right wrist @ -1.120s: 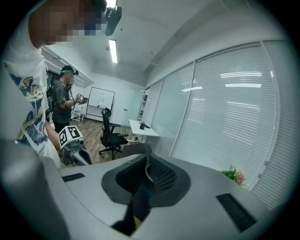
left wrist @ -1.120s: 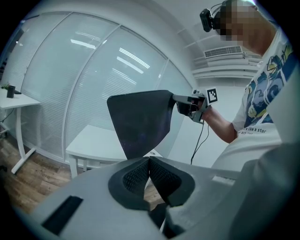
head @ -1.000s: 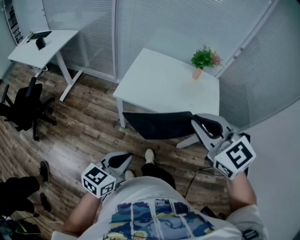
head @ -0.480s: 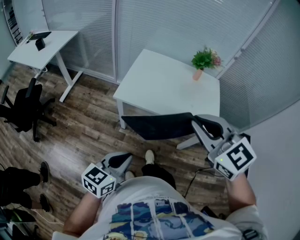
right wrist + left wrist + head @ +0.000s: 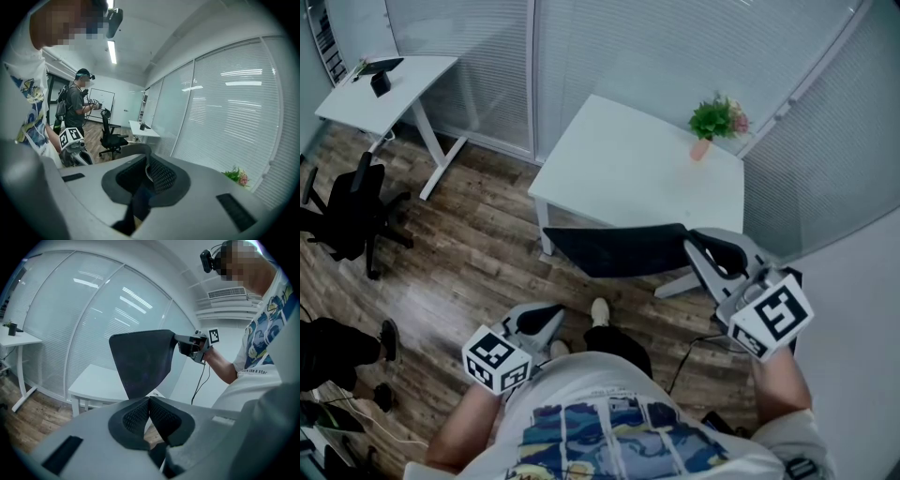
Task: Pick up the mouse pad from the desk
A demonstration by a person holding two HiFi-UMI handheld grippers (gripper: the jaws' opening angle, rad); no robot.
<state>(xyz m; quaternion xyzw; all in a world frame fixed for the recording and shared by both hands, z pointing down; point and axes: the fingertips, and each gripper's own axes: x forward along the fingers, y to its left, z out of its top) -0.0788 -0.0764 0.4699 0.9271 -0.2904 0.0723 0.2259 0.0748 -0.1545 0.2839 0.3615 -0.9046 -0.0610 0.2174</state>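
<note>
The dark mouse pad (image 5: 614, 250) hangs in the air in front of the white desk (image 5: 637, 173), clear of its top. My right gripper (image 5: 698, 246) is shut on the pad's right edge, and the pad sticks out to the left. In the right gripper view the pad's thin edge (image 5: 139, 190) runs between the closed jaws of that gripper (image 5: 147, 164). In the left gripper view the pad (image 5: 140, 362) droops from the right gripper (image 5: 190, 344). My left gripper (image 5: 548, 317) stays low by my body, its pads (image 5: 157, 412) closed together with nothing between them.
A small potted plant (image 5: 715, 122) stands at the desk's far right corner. A second white desk (image 5: 384, 84) and a black office chair (image 5: 347, 216) are at the left. Another person's legs (image 5: 328, 347) show at lower left. Glass walls with blinds run behind.
Both grippers and the mouse pad hold still. The other person's feet at the lower left have shifted.
</note>
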